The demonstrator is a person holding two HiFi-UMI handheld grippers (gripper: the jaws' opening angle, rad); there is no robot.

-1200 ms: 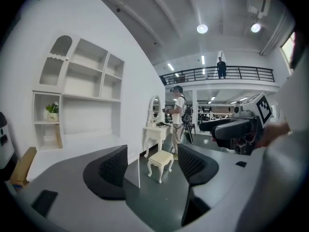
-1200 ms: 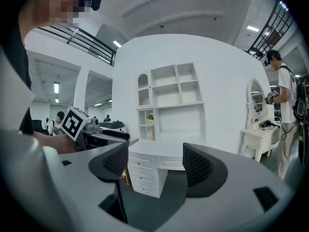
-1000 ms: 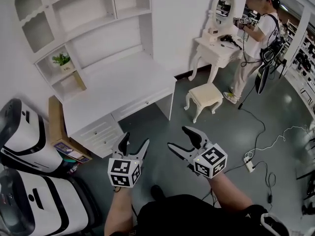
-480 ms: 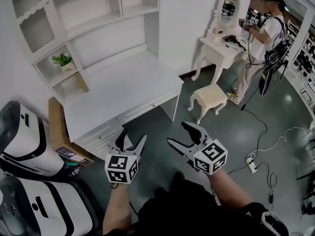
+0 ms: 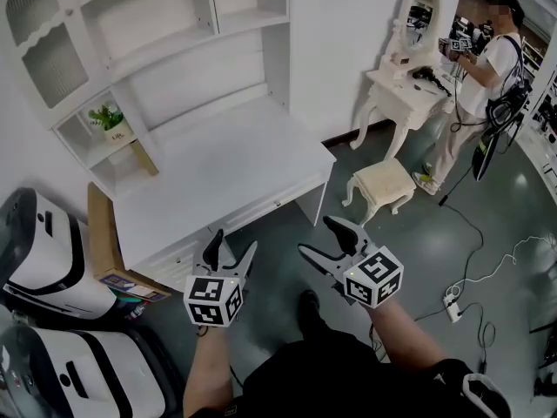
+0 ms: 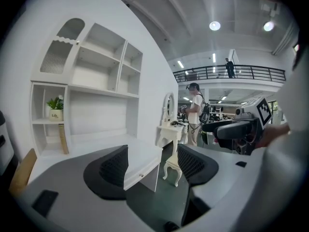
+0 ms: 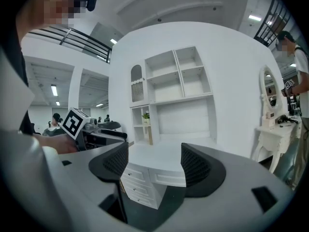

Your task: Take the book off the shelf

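L tongs (image 5: 233,244) & R tongs (image 5: 318,236) both gape wide, nothing btwn jaws; book (image 5: 143,152) leans in a low shelf (image 5: 111,162) cubby well ahead-left of L tongs, under plant (image 5: 106,117); risk: 1 off-centre pinch & slim tilted book may slip or topple.

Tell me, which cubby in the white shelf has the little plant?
The small left cubby just under the arched door holds the plant; the big ones beside it look bare.
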